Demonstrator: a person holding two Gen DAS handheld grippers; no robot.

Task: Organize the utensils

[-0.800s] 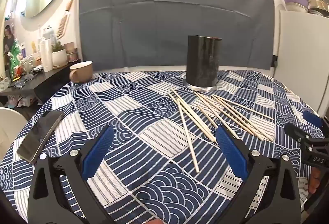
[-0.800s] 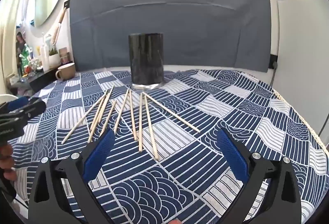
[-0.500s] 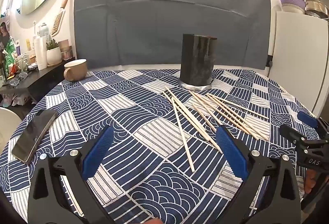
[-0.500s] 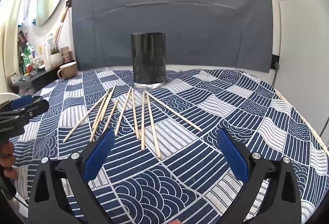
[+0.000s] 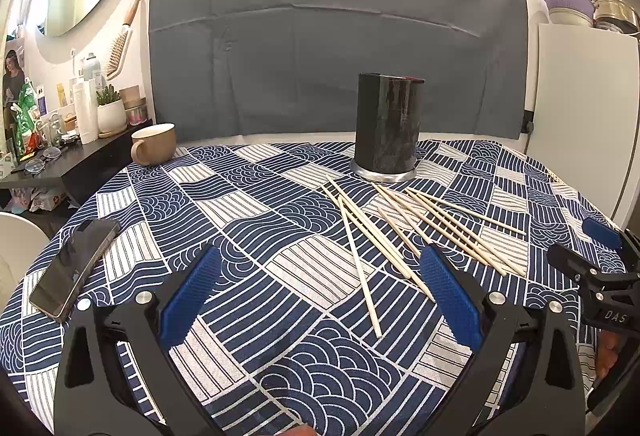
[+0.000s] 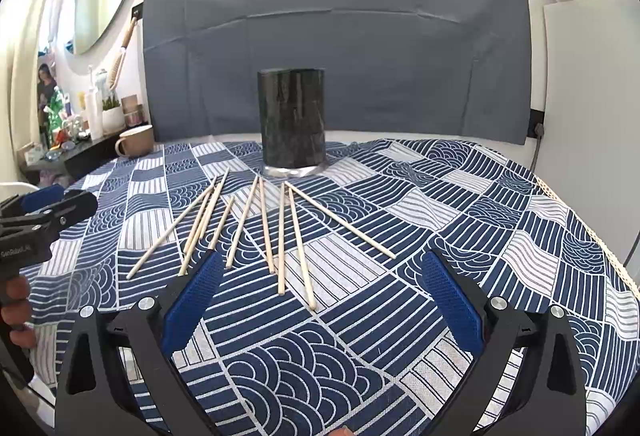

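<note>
Several pale wooden chopsticks (image 5: 404, 232) (image 6: 264, 224) lie fanned out on the blue patterned tablecloth (image 5: 256, 212) (image 6: 460, 220). Behind them stands a tall dark cylindrical holder (image 5: 389, 127) (image 6: 292, 124) on a silver base. My left gripper (image 5: 320, 296) hangs open above the cloth, short of the sticks, nothing between its blue pads. My right gripper (image 6: 320, 296) is open too, just short of the near stick ends. Each gripper shows at the edge of the other's view: the right gripper (image 5: 596, 268) and the left gripper (image 6: 40, 220).
A beige mug (image 5: 154, 144) (image 6: 134, 146) sits at the table's far left. A phone (image 5: 74, 268) lies face up near the left edge. A dark shelf (image 5: 60, 164) with bottles stands left; a white cabinet (image 5: 584, 108) stands right. A grey sheet (image 5: 336, 48) covers the wall.
Both views have shifted slightly: the holder and chopsticks have drifted a little in frame as both hands moved. Both grippers have stayed open and empty.
</note>
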